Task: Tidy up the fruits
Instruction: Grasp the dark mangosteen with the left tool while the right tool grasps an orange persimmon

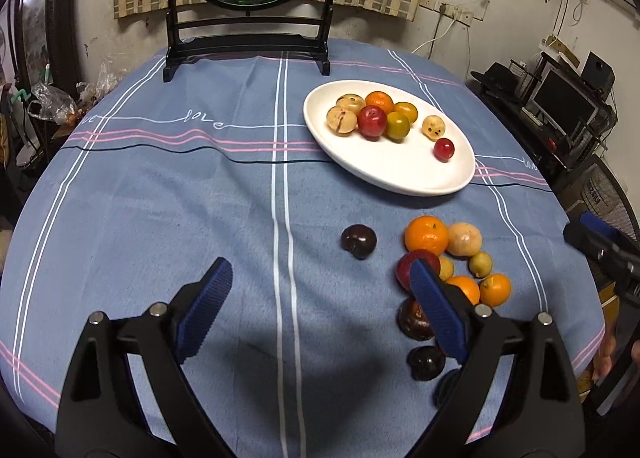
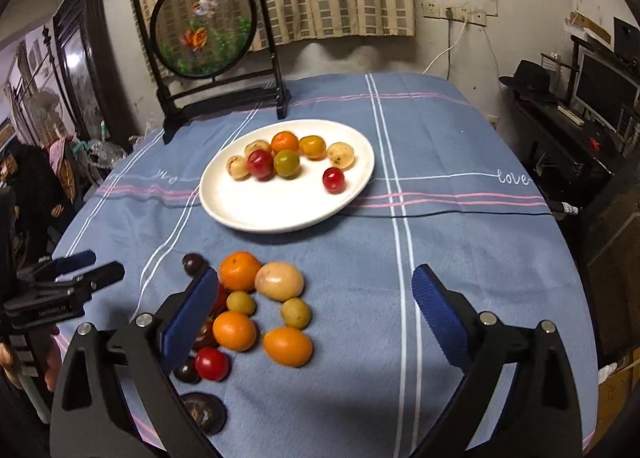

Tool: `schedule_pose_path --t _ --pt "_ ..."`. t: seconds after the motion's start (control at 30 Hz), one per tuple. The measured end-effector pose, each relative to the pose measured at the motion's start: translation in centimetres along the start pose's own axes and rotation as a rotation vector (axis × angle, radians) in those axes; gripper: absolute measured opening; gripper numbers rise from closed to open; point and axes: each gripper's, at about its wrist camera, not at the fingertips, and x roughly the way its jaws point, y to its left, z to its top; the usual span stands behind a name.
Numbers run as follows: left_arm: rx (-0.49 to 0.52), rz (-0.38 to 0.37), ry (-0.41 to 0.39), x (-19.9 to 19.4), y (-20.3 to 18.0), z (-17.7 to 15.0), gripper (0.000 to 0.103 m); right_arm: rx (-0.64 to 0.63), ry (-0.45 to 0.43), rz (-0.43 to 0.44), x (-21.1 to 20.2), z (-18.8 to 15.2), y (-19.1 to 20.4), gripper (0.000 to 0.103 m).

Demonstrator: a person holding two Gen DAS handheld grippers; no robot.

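I'm holding both the left gripper [image 1: 320, 298] and the right gripper [image 2: 316, 310] low over the counter [image 1: 160, 198], fingers wide, gripping nothing. The plate [image 2: 280, 210] is holding eight fruits; the loose fruits [image 2: 256, 298] are lying nearby.

The bench [image 1: 140, 218] is round and is covered by a blue cloth [image 2: 460, 258] with white and pink stripes and the word "love" sewn in white. At its far edge stands a black frame [image 1: 248, 46] that holds a round goldfish picture. A white plate [image 1: 404, 174] with several small fruits lies on the cloth in front of the frame. Nearer, a loose group of fruits rests directly on the cloth: a large orange [image 1: 426, 235] touching a pale yellow fruit [image 1: 465, 239], smaller orange and yellow ones, a red one [image 2: 212, 364] and some dark purple ones. One dark fruit [image 1: 359, 241] lies apart from the group.
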Motion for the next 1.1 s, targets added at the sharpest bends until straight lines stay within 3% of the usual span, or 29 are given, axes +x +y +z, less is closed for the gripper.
schedule_pose_path --t 0.17,0.27,0.43,0.5,0.57,0.63,0.9,1.1 --pt "0.017 -0.023 0.01 -0.5 -0.5 -0.8 0.092 -0.051 0.035 -0.042 0.4 -2.1 0.6 0.098" --pt "0.061 -0.044 0.028 -0.5 -1.6 -1.9 0.092 -0.063 0.082 -0.003 1.6 -4.0 1.0 0.094" --pt "0.129 -0.061 0.064 -0.1 -3.3 -3.8 0.092 -0.065 0.167 0.045 5.0 -5.4 1.3 0.061" --pt "0.15 -0.073 0.072 -0.3 -3.6 -4.3 0.092 -0.057 0.199 0.074 6.4 -5.7 1.3 0.056" --pt "0.171 -0.1 0.083 -0.6 -3.9 -4.7 0.092 -0.054 0.217 0.086 7.6 -5.8 1.3 0.044" --pt "0.202 -0.122 0.096 -0.9 -4.5 -5.2 0.092 -0.056 0.196 0.088 7.7 -5.6 1.2 0.039" --pt "0.27 -0.163 0.142 -1.0 -7.1 -7.2 0.092 -0.003 0.126 0.081 3.2 -6.6 -0.1 0.039" --pt "0.278 -0.156 0.179 1.1 -9.0 -9.2 0.092 0.022 0.091 0.1 0.7 -8.2 -1.5 0.04"
